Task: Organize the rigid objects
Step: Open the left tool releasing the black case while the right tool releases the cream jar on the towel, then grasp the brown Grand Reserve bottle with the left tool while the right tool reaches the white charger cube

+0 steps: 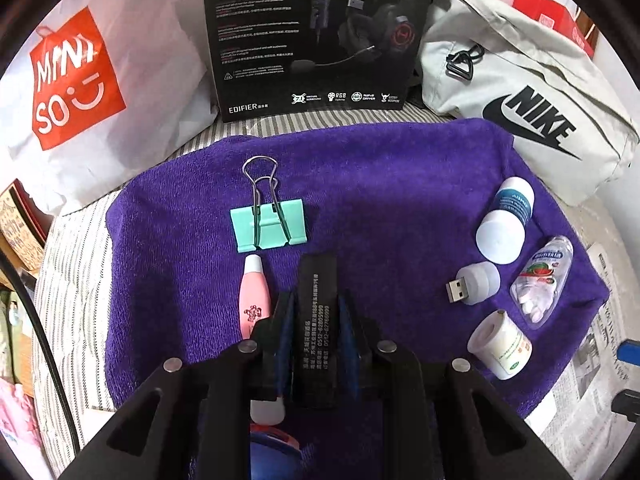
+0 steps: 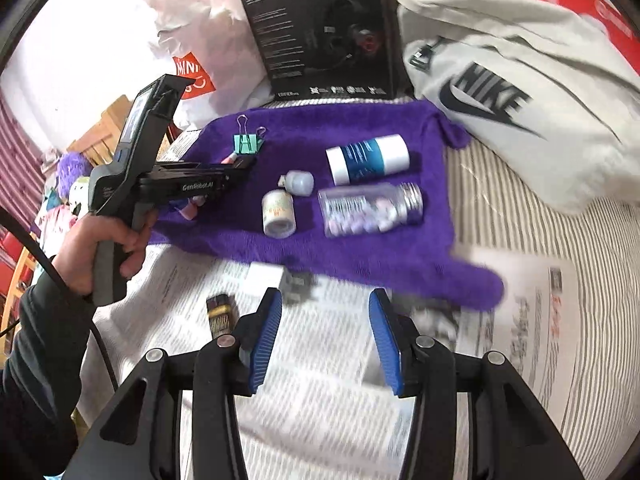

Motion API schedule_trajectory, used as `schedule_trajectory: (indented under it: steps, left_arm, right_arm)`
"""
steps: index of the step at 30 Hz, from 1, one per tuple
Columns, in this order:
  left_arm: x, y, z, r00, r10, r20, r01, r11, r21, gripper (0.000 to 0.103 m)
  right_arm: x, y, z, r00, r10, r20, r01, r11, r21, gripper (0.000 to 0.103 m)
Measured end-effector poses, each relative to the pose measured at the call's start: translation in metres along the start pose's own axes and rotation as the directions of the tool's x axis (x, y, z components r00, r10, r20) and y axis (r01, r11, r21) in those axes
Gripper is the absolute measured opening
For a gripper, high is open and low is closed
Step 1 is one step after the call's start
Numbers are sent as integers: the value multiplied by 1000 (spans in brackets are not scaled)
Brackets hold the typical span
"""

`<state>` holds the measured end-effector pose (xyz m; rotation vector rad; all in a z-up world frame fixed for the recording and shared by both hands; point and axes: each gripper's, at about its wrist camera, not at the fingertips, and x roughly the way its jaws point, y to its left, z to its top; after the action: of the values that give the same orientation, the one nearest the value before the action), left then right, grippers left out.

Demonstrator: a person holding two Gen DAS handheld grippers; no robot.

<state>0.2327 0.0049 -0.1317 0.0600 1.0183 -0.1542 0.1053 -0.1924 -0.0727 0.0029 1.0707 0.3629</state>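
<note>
Left wrist: left gripper [image 1: 316, 320] pinching black printed bar [image 1: 314, 312] over purple towel [image 1: 384, 184]; bar's lower end hidden by jaws. Pink bottle [image 1: 254, 294] at 9 o'clock, base covered by finger. Right wrist: right gripper [image 2: 325, 328] spread, empty, above blurred newspaper [image 2: 320, 380]; small dark item [image 2: 220, 314] at 10 o'clock unreadable

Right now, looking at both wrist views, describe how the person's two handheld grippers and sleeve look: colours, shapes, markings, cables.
Both grippers are black, angular frames with silver round pivot bolts and ribbed blue finger pads. The left gripper, seen from the side, has a grey pistol-style handle, white "GenRobot.AI" lettering and a black cable trailing off it. The hand gripping it emerges from a dark sleeve.
</note>
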Motion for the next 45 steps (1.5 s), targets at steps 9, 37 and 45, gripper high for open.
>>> schedule_trajectory:
  steps: [9, 37, 45]
  left_arm:
    - [-15, -13, -16, 1000, 0, -21, 0, 1000, -4, 46]
    - [-67, -109, -121, 994, 46, -104, -45, 999, 5, 66]
    - [-85, -60, -140, 991, 105, -86, -106, 994, -3, 74]
  right_arm:
    - [-26, -15, -38, 1000, -7, 6, 7, 996, 84, 47]
    - [-55, 0, -81, 999, -33, 20, 31, 996, 86, 50]
    - [-48, 3, -83, 1000, -27, 14, 25, 996, 82, 50]
